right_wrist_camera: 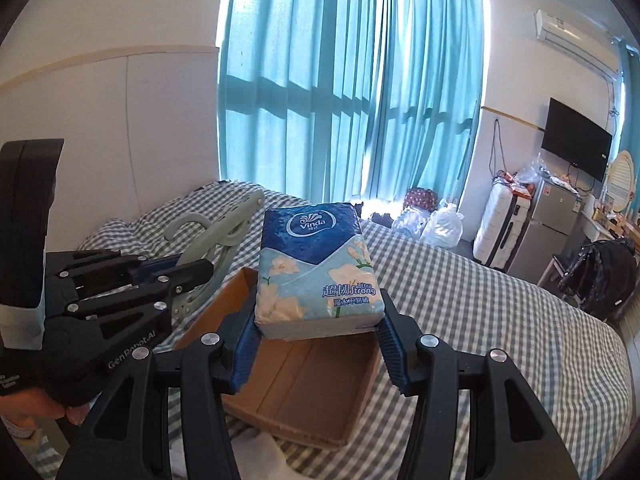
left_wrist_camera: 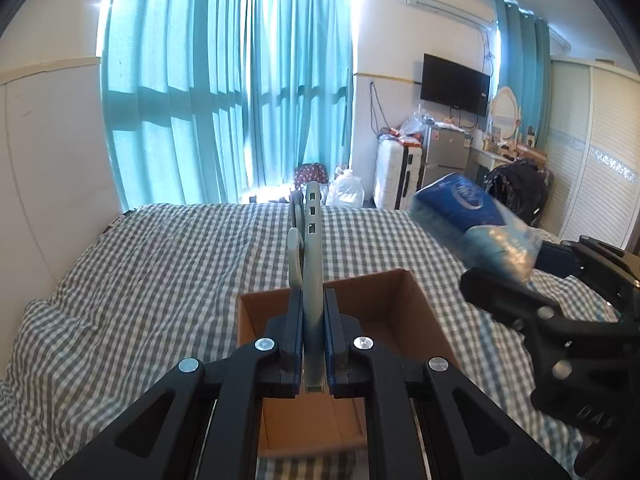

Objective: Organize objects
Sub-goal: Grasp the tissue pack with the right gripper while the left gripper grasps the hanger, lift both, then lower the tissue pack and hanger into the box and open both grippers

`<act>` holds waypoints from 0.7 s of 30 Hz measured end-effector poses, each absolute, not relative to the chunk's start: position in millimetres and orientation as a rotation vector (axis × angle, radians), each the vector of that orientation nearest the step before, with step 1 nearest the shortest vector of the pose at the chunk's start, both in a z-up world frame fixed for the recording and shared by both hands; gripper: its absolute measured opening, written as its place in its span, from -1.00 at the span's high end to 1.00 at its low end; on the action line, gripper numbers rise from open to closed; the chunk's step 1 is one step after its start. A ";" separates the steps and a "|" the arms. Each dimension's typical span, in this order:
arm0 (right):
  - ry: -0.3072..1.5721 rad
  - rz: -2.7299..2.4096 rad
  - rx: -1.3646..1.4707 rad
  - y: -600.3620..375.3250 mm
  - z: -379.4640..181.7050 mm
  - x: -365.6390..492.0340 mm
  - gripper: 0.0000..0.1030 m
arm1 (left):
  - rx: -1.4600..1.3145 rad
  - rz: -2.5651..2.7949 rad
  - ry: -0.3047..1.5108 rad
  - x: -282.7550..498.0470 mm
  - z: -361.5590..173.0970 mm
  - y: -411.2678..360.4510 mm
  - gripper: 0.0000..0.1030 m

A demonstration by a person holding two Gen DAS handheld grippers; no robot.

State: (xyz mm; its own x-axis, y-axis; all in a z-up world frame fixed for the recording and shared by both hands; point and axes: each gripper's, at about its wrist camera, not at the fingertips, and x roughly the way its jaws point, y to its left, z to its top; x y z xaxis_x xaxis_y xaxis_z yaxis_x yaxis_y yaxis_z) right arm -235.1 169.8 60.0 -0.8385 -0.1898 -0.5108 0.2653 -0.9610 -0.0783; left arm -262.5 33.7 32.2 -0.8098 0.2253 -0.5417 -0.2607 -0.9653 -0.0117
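Tissue pack [right_wrist_camera: 316,272] clamped in right gripper [right_wrist_camera: 318,344] above cardboard box [right_wrist_camera: 304,396], left gripper [left_wrist_camera: 313,344] pinching green hanger [left_wrist_camera: 312,276] upright.

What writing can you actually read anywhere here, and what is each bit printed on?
"Vinda": white oval logo on the blue top of the tissue pack.
"Ultra Strong": lower front of the same pack, beside large Chinese characters with a smaller Chinese line beneath.
"GenRobot.AI": side of the left gripper.
Too small or blurred: the air conditioner label, the fridge sticker, the white text at the left gripper's base, and embossed letters on the right gripper.
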 end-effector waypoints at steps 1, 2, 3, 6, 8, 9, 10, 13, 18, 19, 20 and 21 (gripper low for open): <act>0.215 -2.788 0.774 167.7 56.5 -246.0 -0.01 | -0.824 2.762 0.096 -268.0 28.3 34.2 0.84; 0.220 -2.783 0.797 165.6 51.5 -256.1 -0.01 | -0.840 2.756 0.107 -277.3 22.6 35.8 0.84; 0.225 -2.781 0.818 163.5 45.2 -266.7 -0.01 | -0.855 2.752 0.115 -284.1 17.5 36.5 0.84; 0.213 -2.769 0.891 163.0 23.5 -294.0 -0.01 | -0.914 2.728 0.145 -303.8 -2.9 40.5 0.84; 0.197 -2.746 0.948 164.5 6.5 -310.6 -0.01 | -0.946 2.712 0.164 -313.5 -17.7 42.2 0.84; 0.195 -2.742 0.969 165.8 -0.8 -315.6 -0.01 | -0.960 2.705 0.166 -317.0 -24.1 42.6 0.84; 0.198 -2.738 0.997 166.6 -9.5 -323.1 -0.01 | -0.981 2.695 0.164 -321.9 -30.5 43.4 0.84; 0.194 -2.716 1.059 170.7 -31.6 -336.3 -0.01 | -1.030 2.662 0.142 -335.3 -47.8 41.2 0.84; 0.204 -2.688 1.141 176.4 -61.7 -355.5 -0.01 | -1.080 2.652 0.218 -344.6 -69.1 48.0 0.84; 0.208 -2.684 1.150 176.1 -66.0 -355.3 -0.01 | -1.093 2.644 0.210 -345.5 -71.2 47.6 0.84; 0.213 -2.679 1.156 176.1 -70.4 -356.5 -0.01 | -1.103 2.631 0.197 -346.0 -74.3 47.8 0.84; 0.216 -2.673 1.163 176.5 -73.0 -358.3 -0.01 | -1.107 2.621 0.191 -345.5 -76.9 48.5 0.84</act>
State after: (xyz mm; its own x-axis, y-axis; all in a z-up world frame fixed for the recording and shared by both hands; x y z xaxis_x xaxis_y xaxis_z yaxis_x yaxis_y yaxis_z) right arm -358.3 176.5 -73.0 -0.6634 -0.1406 -0.7350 0.2567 -0.9653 -0.0471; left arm -345.5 48.5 -76.9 -0.6632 0.2118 -0.7179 -0.3135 -0.9495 0.0094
